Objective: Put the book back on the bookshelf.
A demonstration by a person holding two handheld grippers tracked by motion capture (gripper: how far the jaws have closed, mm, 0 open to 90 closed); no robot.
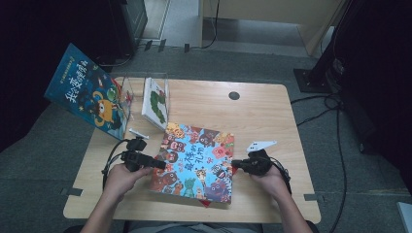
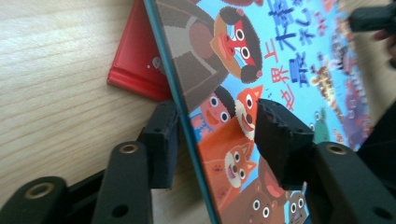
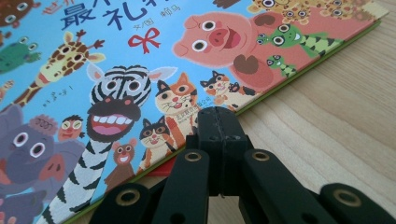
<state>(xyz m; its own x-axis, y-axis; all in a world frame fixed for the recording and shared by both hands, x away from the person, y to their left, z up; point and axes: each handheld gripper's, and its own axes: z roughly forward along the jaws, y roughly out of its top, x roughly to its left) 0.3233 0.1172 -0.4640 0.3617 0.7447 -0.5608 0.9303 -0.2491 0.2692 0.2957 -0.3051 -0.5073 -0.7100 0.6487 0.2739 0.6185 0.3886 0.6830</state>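
Carefully now: the left gripper (image 1: pixel 156 163) has its jaws spread astride the left edge of the animal picture book (image 1: pixel 194 162), which lies mid-table on a red book (image 2: pixel 135 60); close squarely before lifting. Right gripper (image 1: pixel 236 165), jaws pressed together, steadies the right edge.

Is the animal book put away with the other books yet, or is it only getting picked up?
Not put away yet. Two books already stand in the clear rack: the dark blue book and the white book. The animal book lies on the table; the left tongs straddle its edge, still open, while the right tongs sit shut beside it. Gripping, lifting and racking remain.
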